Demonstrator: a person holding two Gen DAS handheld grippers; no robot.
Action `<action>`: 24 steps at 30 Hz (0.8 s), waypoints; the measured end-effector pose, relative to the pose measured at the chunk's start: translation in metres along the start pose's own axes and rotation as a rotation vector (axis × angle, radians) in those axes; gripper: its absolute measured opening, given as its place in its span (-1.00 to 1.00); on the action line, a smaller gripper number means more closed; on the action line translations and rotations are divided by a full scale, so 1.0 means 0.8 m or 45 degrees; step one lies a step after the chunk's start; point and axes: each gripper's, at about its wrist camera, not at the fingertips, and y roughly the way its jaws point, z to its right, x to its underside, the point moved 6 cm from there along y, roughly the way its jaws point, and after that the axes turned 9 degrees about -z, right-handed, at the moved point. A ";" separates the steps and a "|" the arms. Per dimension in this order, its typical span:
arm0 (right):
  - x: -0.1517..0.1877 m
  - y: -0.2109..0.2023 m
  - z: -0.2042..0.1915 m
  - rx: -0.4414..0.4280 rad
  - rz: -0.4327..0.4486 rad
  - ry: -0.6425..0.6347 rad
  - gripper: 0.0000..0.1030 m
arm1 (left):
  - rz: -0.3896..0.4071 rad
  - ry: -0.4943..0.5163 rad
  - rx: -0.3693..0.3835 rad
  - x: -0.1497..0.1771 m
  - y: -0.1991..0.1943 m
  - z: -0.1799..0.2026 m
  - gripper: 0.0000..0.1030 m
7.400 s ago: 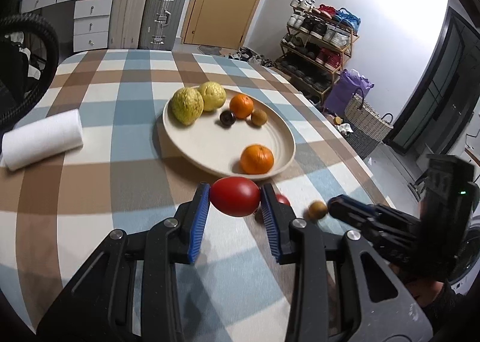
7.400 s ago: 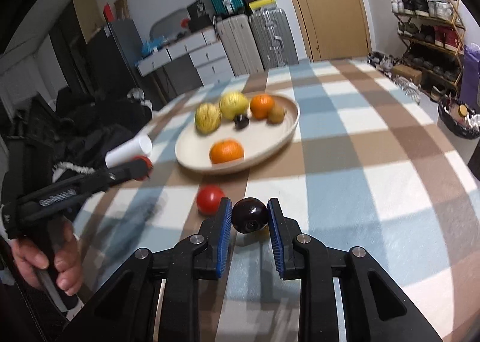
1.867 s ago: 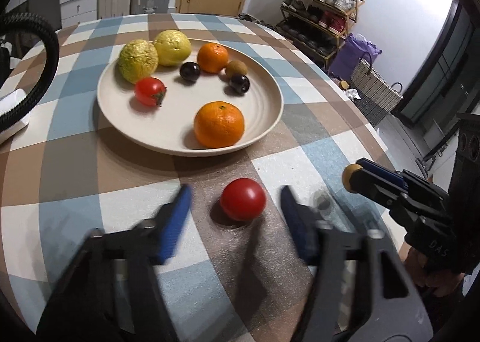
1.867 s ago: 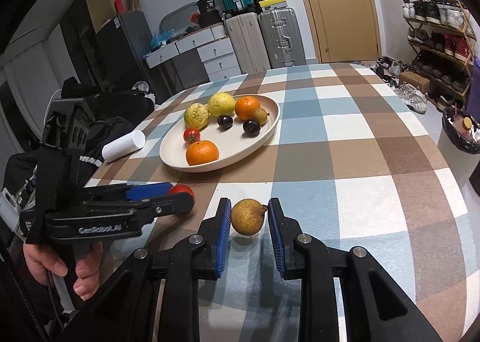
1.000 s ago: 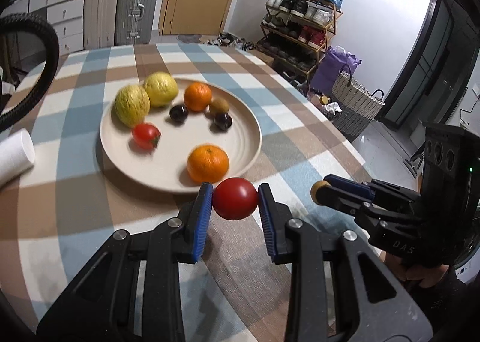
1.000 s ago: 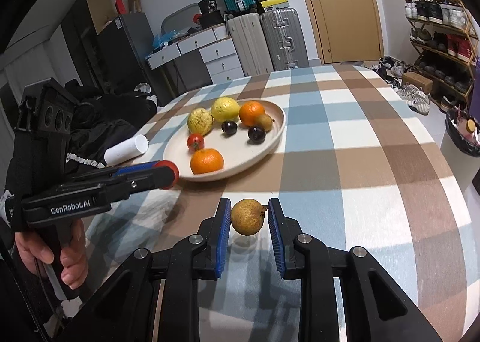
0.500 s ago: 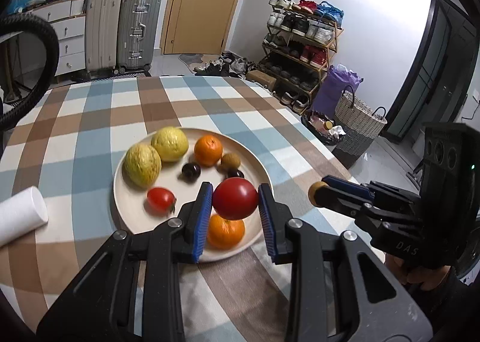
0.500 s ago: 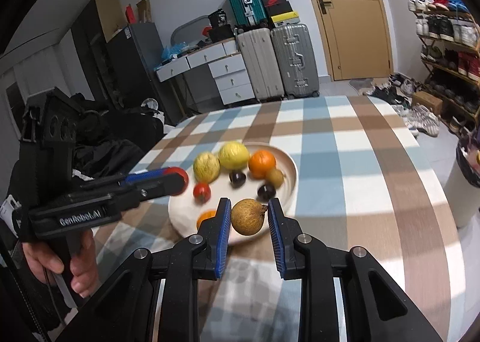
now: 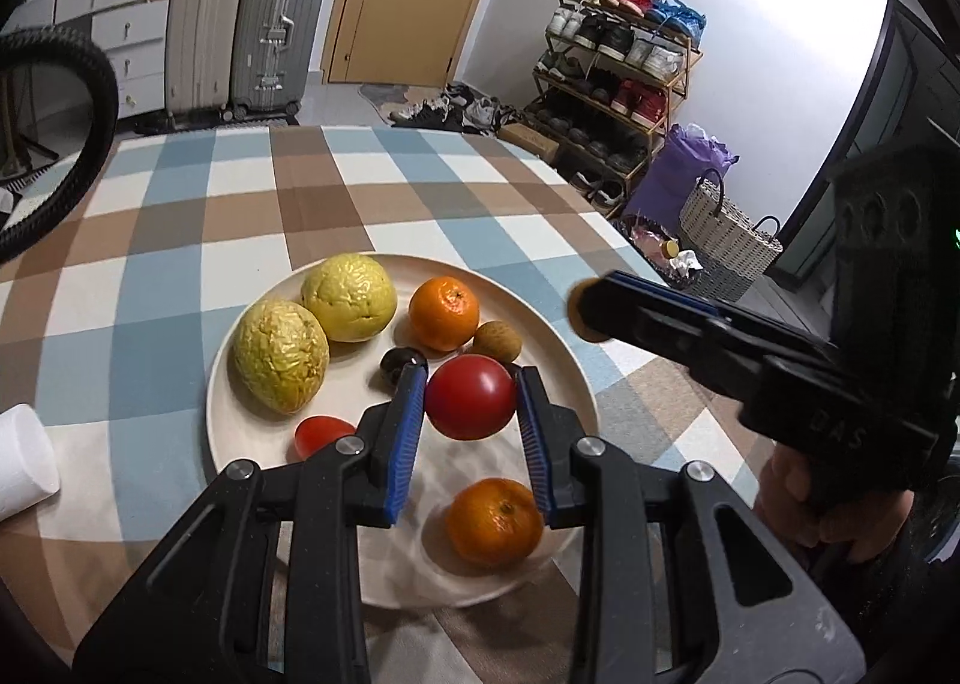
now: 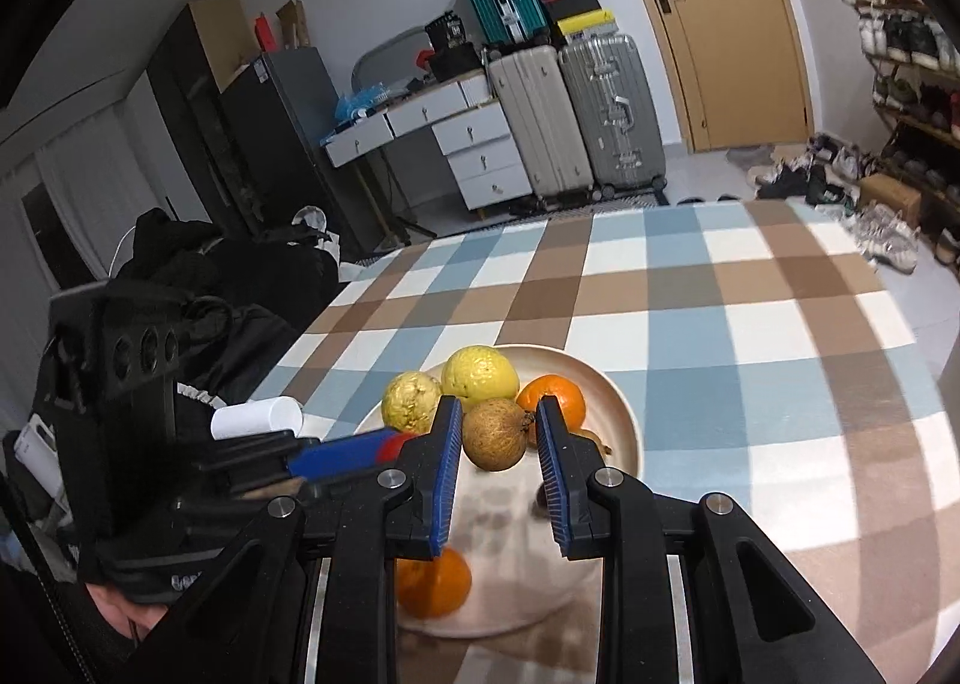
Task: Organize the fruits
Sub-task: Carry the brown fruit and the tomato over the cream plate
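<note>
Above the cream plate (image 9: pixel 558 360), on the checked counter (image 9: pixel 252 204): two fruits in transit, both held clear of the surface.

Item 1. Red tomato (image 9: pixel 471 396), clamped between the blue pads of the left tongs (image 9: pixel 468 414). A second ago it hung just short of the plate's near rim; half a second ago it was coming over the rim; now it sits over the plate's middle, above the bare patch between the near orange (image 9: pixel 493 521) and the far cluster.

Item 2. Brown round fruit (image 10: pixel 495 433), clamped in the right tongs (image 10: pixel 498 465). It was low over the counter a second ago and now hangs over the plate, in front of the far orange (image 10: pixel 555 396).

Already on the plate: two wrinkled yellow fruits (image 9: pixel 318 324), the far orange, a small brown fruit (image 9: pixel 498 341), a dark plum (image 9: pixel 399 363) partly behind the left pad, a small tomato (image 9: pixel 321 435), the near orange. A second dark fruit shows only as a sliver behind the right pad in the right view.

Off the plate: white roll (image 9: pixel 21 459) at the counter's left edge.

Assessment: no loose fruit shows on the counter in either view, so these two look like the last to place. Transport appears done; lowering and release remain. Both tongs crowd the same plate, the right one just beside the left in the left view, so contact between them is the likely hazard. The tomato, being round, may roll toward the near orange once freed.
</note>
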 end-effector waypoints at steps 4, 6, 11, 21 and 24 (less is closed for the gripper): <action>-0.006 0.024 0.003 -0.008 -0.038 0.006 -0.50 | -0.016 0.000 0.017 -0.001 0.013 -0.004 -0.45; -0.006 0.033 0.004 -0.017 -0.054 0.014 -0.50 | -0.026 0.003 0.018 -0.002 0.020 -0.006 -0.45; -0.002 0.047 0.007 -0.016 -0.082 0.023 -0.50 | -0.054 0.009 0.033 -0.001 0.035 -0.008 -0.45; 0.005 0.056 0.012 -0.001 -0.114 0.024 -0.50 | -0.060 -0.006 0.039 0.002 0.045 -0.013 -0.45; 0.007 0.060 0.012 -0.001 -0.126 0.022 -0.50 | -0.064 0.001 0.036 0.003 0.048 -0.012 -0.45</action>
